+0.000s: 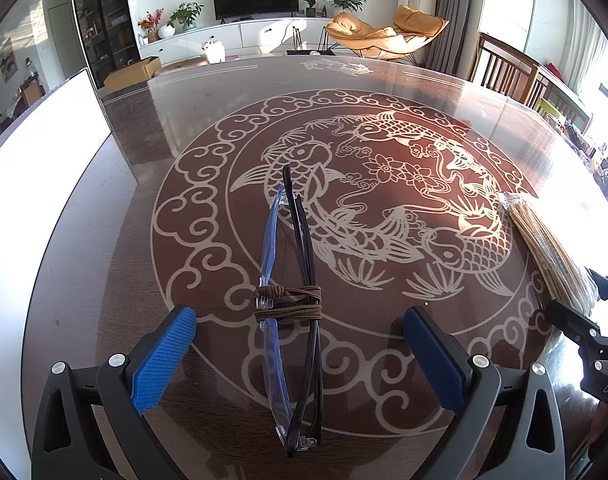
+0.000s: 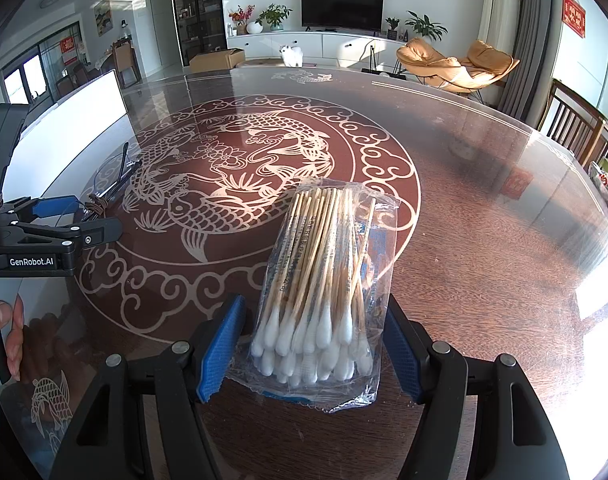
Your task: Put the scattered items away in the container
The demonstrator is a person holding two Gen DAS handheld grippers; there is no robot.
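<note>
Folded glasses (image 1: 292,312) with a black frame, blue-tinted lenses and a brown cord wound round them lie on the table between the wide-apart pads of my left gripper (image 1: 300,344), which is open and not touching them. A clear bag of cotton swabs (image 2: 320,288) lies between the pads of my right gripper (image 2: 314,344), which is open around its lower end; the pads stand close beside the bag. The white container (image 1: 40,184) stands at the left. The bag also shows in the left wrist view (image 1: 552,256), and the glasses in the right wrist view (image 2: 112,188).
The dark wooden table (image 1: 384,80) has a glass top with a carp pattern. Wooden chairs (image 1: 508,68) stand at the far right edge. The left gripper's body (image 2: 36,232) and a hand show at the left of the right wrist view.
</note>
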